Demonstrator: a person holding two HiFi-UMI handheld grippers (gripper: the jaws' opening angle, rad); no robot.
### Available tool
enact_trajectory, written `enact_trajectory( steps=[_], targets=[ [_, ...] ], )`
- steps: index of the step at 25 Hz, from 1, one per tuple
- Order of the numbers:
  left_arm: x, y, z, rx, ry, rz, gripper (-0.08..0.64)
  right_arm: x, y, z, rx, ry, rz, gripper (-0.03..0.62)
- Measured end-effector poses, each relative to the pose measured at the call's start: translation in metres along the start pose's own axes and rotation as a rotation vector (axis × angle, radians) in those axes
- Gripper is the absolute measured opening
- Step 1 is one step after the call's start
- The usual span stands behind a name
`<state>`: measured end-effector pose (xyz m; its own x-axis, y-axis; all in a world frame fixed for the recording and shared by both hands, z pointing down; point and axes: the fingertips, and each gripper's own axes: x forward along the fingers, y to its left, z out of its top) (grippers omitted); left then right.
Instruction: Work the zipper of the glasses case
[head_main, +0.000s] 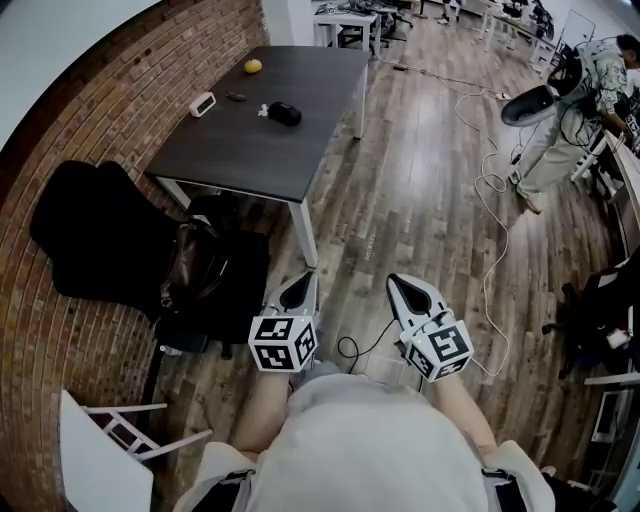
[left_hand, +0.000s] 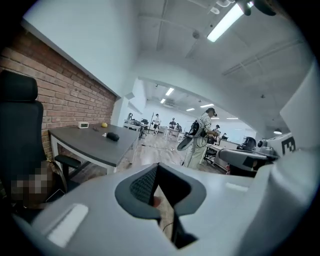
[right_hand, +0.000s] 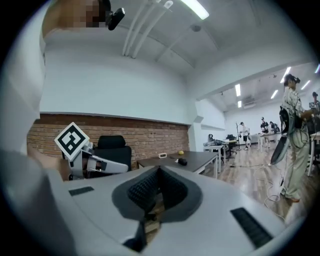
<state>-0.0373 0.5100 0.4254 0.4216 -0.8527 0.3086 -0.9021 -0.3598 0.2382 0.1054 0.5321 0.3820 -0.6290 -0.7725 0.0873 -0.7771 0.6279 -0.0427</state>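
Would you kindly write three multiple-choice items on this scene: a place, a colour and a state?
1. Where does the glasses case lie? A in a drawer; B on the grey table; C on a shelf.
2. What colour is the round thing at the table's far end? A red; B blue; C yellow.
3. How do the left tongs and right tongs stand? A both shut, empty; B both wide open; C shut on the case.
Answers: B, it rests on the tabletop; C, it shows yellow in the head view; A, each gripper view shows jaws together, nothing between.
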Motion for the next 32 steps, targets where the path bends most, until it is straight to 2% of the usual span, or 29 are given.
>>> enact_trajectory(
  steps=[4,6,10,12,14,17,21,25,32],
  targets=[
    [0.000,-0.008,0.003,-0.008,0.001,-0.037,0.030,-0.006,-0.002,0.001,0.014,0.008,0.006,0.002],
    [0.001,-0.014,0.001,-0.011,0.005,-0.059,0.119,-0.010,-0.005,-0.001,0.016,0.016,0.008,0.003],
    [-0.003,-0.022,-0.006,-0.002,-0.008,-0.057,0.257,-0.019,-0.011,-0.011,0.019,0.034,0.009,0.165],
    [-0.004,-0.024,-0.011,-0.007,-0.010,-0.052,0.282,-0.023,-0.015,-0.015,0.027,0.035,0.009,0.244],
    [-0.004,-0.025,-0.017,-0.016,-0.005,-0.049,0.309,-0.025,-0.019,-0.019,0.039,0.031,0.006,0.299],
    [-0.004,-0.026,-0.025,-0.041,0.012,-0.056,0.342,-0.026,-0.023,-0.024,0.066,0.033,0.009,0.347],
    [0.007,-0.027,-0.027,-0.054,0.025,-0.064,0.359,-0.020,-0.035,-0.028,0.066,0.037,0.002,0.377],
    [0.026,-0.017,-0.019,-0.059,0.029,-0.044,0.359,-0.006,-0.049,-0.026,0.071,0.042,-0.002,0.377],
    [0.093,0.010,0.004,-0.069,0.034,-0.042,0.359,0.046,-0.095,-0.029,0.091,0.051,-0.013,0.377]
  ],
)
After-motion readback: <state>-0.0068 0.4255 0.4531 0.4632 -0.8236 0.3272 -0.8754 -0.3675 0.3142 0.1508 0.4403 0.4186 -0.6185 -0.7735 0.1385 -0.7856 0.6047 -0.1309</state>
